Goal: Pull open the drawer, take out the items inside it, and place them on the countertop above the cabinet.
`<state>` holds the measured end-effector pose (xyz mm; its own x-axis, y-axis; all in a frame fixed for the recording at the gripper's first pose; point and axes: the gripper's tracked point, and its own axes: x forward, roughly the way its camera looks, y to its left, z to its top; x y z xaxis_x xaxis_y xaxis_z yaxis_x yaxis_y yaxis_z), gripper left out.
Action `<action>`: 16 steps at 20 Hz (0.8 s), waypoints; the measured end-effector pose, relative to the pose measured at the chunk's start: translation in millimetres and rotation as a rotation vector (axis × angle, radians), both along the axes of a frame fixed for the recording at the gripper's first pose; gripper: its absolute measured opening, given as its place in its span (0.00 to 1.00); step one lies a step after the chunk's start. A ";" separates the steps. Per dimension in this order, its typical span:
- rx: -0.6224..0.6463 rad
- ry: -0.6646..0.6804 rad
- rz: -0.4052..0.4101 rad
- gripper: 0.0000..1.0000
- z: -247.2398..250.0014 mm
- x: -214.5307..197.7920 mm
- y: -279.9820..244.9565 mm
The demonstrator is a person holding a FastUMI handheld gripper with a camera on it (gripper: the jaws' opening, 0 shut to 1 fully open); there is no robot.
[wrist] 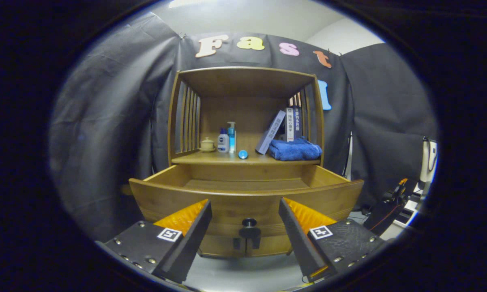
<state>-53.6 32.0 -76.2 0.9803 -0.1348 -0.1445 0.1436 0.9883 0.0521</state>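
Between the fingers of the tongs (245,227) sits the knob (249,228) of the drawer (227,198), already pulled out below the table (211,159). Tongs gape wide, holding nothing. Probably best to lift over the front and scan the drawer floor, which looks bare from here.

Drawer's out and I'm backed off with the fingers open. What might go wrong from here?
1. The gripper is open, level with the drawer front and knob; going straight in would hit that panel, so rise first.
2. The countertop already holds a blue towel, books, bottles and a small cup; crowded placement could topple them.
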 end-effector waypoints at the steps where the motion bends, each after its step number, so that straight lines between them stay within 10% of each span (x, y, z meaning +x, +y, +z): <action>1: 0.005 0.004 -0.006 0.99 -3.6 3.0 1.3; 16: -0.020 0.149 0.001 0.98 -107.9 53.0 -4.1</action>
